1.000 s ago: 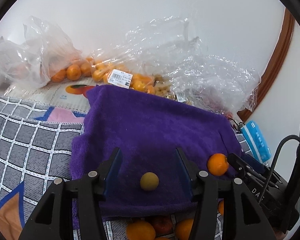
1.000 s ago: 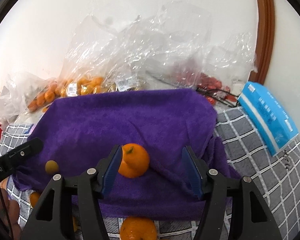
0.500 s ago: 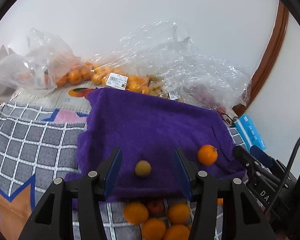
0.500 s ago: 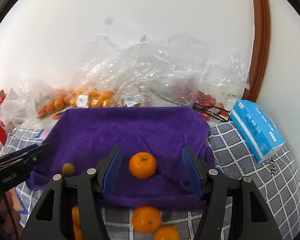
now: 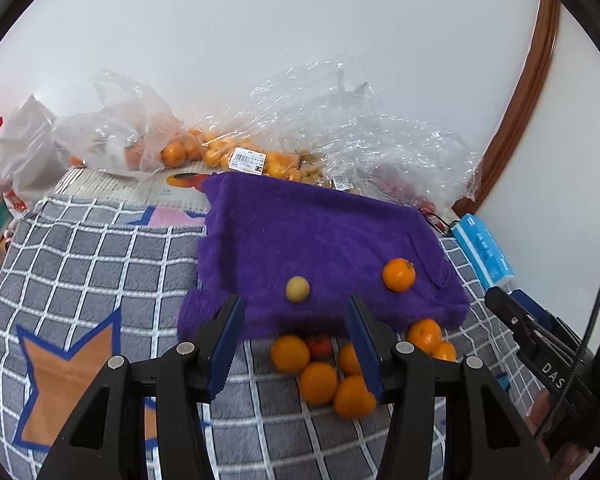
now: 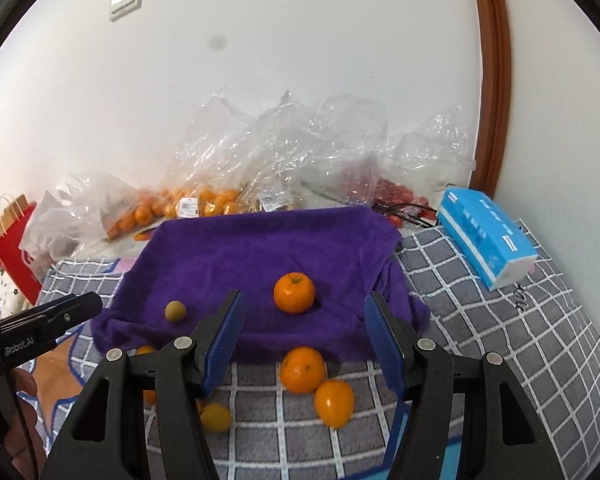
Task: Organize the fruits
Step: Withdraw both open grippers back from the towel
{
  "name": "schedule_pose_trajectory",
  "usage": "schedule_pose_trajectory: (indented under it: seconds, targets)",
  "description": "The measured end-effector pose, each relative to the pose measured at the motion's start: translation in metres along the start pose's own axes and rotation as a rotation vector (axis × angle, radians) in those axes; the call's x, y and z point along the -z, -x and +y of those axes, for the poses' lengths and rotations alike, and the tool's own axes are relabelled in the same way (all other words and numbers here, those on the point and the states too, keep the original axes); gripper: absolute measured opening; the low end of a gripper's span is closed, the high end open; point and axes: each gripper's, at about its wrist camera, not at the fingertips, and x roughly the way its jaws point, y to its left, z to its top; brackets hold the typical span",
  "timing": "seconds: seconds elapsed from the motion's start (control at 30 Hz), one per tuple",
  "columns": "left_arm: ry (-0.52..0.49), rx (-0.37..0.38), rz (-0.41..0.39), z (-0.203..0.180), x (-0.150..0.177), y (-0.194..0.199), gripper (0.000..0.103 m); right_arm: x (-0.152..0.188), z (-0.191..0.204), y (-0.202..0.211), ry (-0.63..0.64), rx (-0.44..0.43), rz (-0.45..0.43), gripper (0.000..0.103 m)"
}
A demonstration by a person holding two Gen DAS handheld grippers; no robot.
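Both tools, left (image 5: 296,344) and right (image 6: 304,334), hang partly open and empty above the towel (image 5: 320,240), touching neither orange (image 6: 294,293) nor longan (image 5: 297,289).

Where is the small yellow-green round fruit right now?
The small yellow-green round fruit lies on the purple fleece towel near its front edge, left of the lone orange tangerine in both wrist views, apart from it.

A blue tissue pack (image 6: 486,242) lies on the grey checked blanket (image 5: 100,264) near the brown door frame (image 6: 494,80). A light switch (image 6: 126,0) sits on the wall; a red paper bag (image 6: 14,248), possibly, stands far left.
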Motion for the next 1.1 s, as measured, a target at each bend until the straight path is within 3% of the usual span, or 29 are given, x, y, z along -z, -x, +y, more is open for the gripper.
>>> schedule_pose_trajectory:
  seconds: [0.47,1.1]
  targets:
    - [-0.010,-0.044,-0.009,0.011,0.035,0.025,0.051,0.031,0.001,0.030,-0.012,0.009,-0.008,0.062]
    - [0.045,-0.175,0.069,0.052,0.076,-0.010,0.051,0.072,-0.008,0.001,-0.036,-0.043,0.183,0.061]
